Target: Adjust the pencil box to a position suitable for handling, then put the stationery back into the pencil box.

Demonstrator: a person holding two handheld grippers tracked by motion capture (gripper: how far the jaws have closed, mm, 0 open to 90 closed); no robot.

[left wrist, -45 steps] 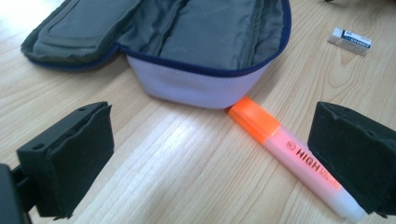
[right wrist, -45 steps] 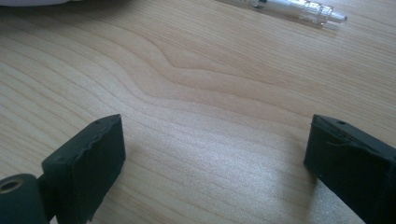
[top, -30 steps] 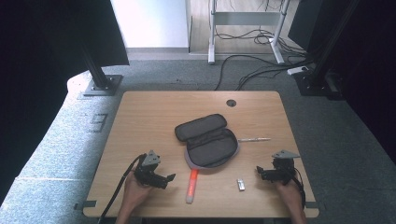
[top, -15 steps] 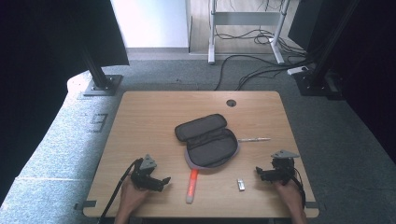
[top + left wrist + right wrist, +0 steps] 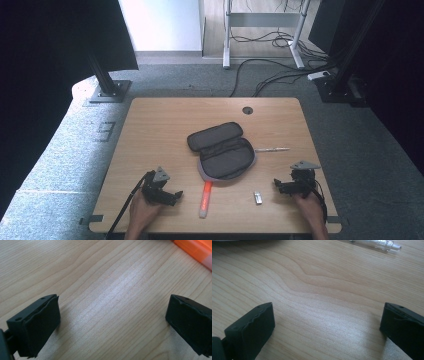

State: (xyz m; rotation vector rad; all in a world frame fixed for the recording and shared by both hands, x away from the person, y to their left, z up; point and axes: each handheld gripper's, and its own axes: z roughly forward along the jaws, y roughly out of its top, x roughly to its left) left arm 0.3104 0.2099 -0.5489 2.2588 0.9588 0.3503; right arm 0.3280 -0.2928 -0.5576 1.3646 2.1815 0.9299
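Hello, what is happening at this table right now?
A person holds a two-jaw gripper in each hand at the near edge of a wooden table. The left gripper and the right gripper are both open and hold nothing. An open grey pencil case lies in the middle. An orange marker lies just to the right of the left gripper, a small silver item lies close to the right gripper, and a clear pen lies right of the case.

table (image 5: 150,130) | open pouch (image 5: 222,150) | orange marker (image 5: 205,198) | pen (image 5: 271,149) | small clip (image 5: 258,197)
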